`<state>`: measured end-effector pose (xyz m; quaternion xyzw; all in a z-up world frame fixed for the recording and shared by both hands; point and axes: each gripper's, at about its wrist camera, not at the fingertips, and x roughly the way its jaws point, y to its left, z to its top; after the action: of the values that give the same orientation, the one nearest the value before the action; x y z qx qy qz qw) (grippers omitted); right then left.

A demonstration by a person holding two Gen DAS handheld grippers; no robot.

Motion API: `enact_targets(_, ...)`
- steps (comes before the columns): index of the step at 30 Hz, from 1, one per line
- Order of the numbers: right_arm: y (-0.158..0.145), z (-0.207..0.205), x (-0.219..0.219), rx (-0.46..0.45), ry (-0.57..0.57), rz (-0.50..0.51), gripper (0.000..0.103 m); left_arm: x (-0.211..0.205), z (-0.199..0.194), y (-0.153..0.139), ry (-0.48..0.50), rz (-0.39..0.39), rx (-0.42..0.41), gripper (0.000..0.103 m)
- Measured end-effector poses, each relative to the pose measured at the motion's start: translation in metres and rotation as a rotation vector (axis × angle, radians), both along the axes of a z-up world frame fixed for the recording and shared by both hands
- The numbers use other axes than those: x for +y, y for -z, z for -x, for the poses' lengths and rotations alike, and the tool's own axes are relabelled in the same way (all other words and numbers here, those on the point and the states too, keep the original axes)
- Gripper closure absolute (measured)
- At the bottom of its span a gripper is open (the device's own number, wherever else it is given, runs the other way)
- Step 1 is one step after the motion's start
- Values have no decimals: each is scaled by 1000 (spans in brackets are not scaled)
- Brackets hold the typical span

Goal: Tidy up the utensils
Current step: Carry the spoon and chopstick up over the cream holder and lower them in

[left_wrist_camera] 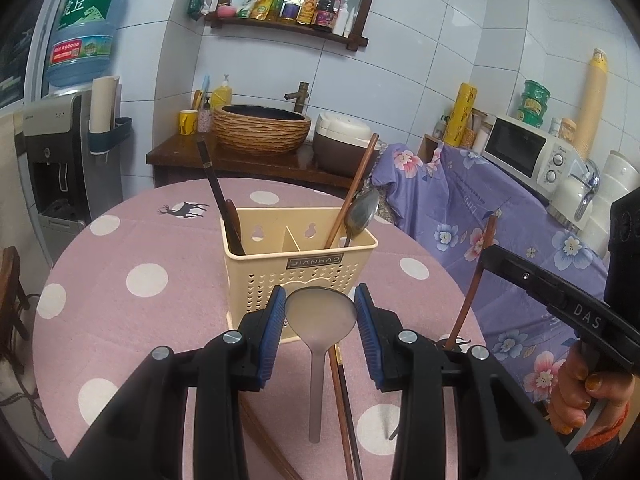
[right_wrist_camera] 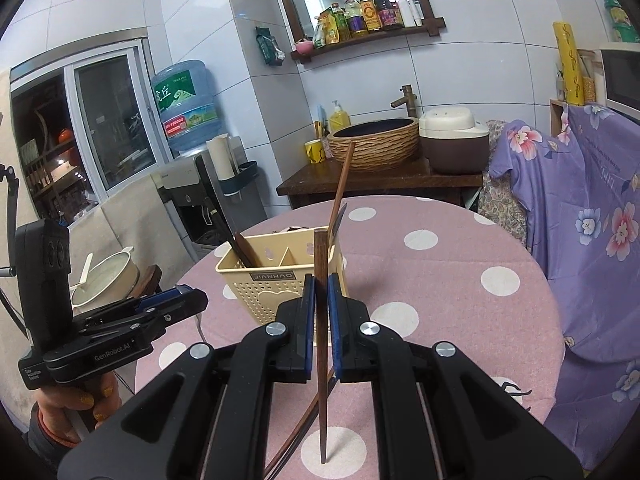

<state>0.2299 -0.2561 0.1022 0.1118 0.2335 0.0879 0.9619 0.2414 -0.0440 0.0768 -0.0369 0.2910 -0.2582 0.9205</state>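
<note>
Right gripper (right_wrist_camera: 318,320) pinching a brown chopstick (right_wrist_camera: 320,360) upright just before the beige utensil basket (left_wrist_camera: 296,276), left gripper (left_wrist_camera: 320,332) fingers spread above a pale spoon (left_wrist_camera: 320,320) lying before the basket, loose chopsticks (left_wrist_camera: 340,400) partly hidden beneath the grippers

Perforated plastic caddy (left_wrist_camera: 298,276), wooden chopstick (right_wrist_camera: 321,344), matt metal spoon (left_wrist_camera: 320,320)

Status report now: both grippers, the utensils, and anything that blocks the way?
Right gripper shut on a brown chopstick, upright. Left gripper part open around the grey spoon. Utensil holder just ahead, path clear.
</note>
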Motion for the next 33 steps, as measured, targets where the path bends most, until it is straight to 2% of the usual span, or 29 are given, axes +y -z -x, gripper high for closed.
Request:
enact_targets(4,-15,-1,3,-23,-18,8,96,5,-6,-8,-16,14,-2,67)
enact_targets(8,-49,-7,7,-92,-22,9,96,9,-17,-35,-39,54,-30,67)
enact_targets(14,-107,-33,11,-194,48,-16,96,8,-37,-92,-117,111,-149,67)
enact_targets(19,-143,-59,13,-299,143,-21,96,2,-63,-121,-216,129,-233,67)
enact_targets(21,-144,-73,17,-305,166,-13,96,-2,-71,-120,-240,122,-252,67)
enact_targets(24,-129,-89,24,-302,190,8,96,-9,-77,-105,-267,97,-275,67)
enact_targets(33,-61,-110,33,-197,171,35,96,-14,-77,-36,-244,67,-180,67)
